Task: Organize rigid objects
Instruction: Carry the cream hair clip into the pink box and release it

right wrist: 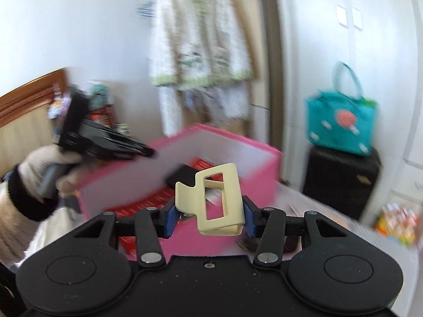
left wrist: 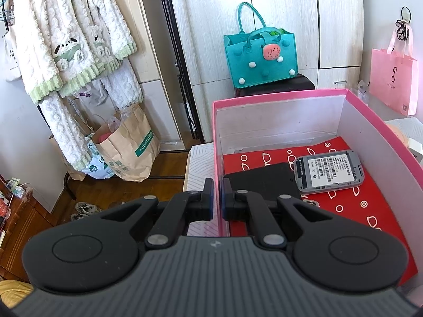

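Observation:
A pink box [left wrist: 277, 96] with white inner walls and a red patterned lining stands on a white surface. In it lie a black flat case [left wrist: 264, 182] and a grey device [left wrist: 329, 171] with a barcode label. My left gripper [left wrist: 218, 198] is shut on the box's left wall, one finger on each side. The right wrist view is blurred. There my right gripper [right wrist: 210, 220] is shut on a cream hair claw clip [right wrist: 219, 198], raised in front of the pink box [right wrist: 224, 137]. A gloved hand holds the left gripper [right wrist: 105, 145] at the box's left wall.
A teal felt bag [left wrist: 260, 58] sits on a black suitcase [left wrist: 277, 87] behind the box. A pink gift bag [left wrist: 391, 79] hangs at the right. Fleece clothes [left wrist: 71, 39] hang at the left above paper bags [left wrist: 127, 148] on the wooden floor.

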